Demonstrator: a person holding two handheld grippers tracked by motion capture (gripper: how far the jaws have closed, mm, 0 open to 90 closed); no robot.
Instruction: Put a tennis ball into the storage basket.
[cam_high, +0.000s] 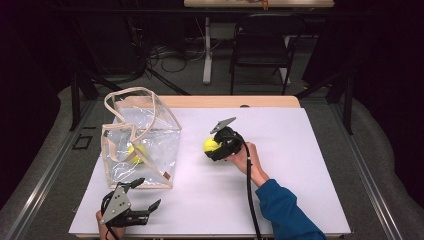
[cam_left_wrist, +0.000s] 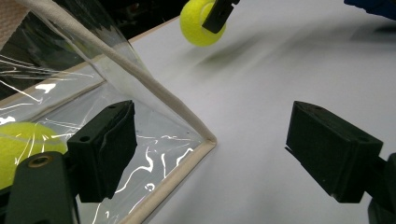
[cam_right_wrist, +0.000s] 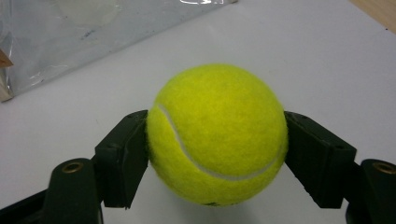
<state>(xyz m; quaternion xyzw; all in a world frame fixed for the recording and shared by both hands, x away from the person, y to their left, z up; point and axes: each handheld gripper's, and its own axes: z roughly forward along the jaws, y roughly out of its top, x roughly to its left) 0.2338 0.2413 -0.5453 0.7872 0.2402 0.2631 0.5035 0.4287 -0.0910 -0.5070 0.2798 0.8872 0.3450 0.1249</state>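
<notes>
Tennis ball (cam_right_wrist: 217, 135) sits clamped between my right gripper (cam_high: 218, 146)'s two black jaws, one pad pressed against each side of it, the white seam curving across its yellow felt. In the high view that ball shows as a yellow spot near the middle of the white table (cam_high: 280, 200), at the front of the gripper, with my right hand (cam_high: 245, 157) behind it and a blue sleeve (cam_high: 285, 210) running off toward the bottom edge; whether the ball touches the surface or hangs just above it I cannot tell. From my left gripper view the same ball appears high up and farther off, with one black jaw across its side and a blurred shadow on the table beside it. To the left of the held ball stands a clear plastic bag (cam_high: 150, 145) with cream fabric trim and handles, open at the top, and a second tennis ball (cam_high: 136, 153) lies inside it near the bottom. My left gripper (cam_high: 141, 192) rests near the front left corner of the table, just in front of the bag, its jaws spread wide with nothing between them; in its own view the bag's lower trimmed corner lies between the two pads without either touching it. Behind the table are a dark folding chair (cam_high: 262, 45) and some cables on the floor.
</notes>
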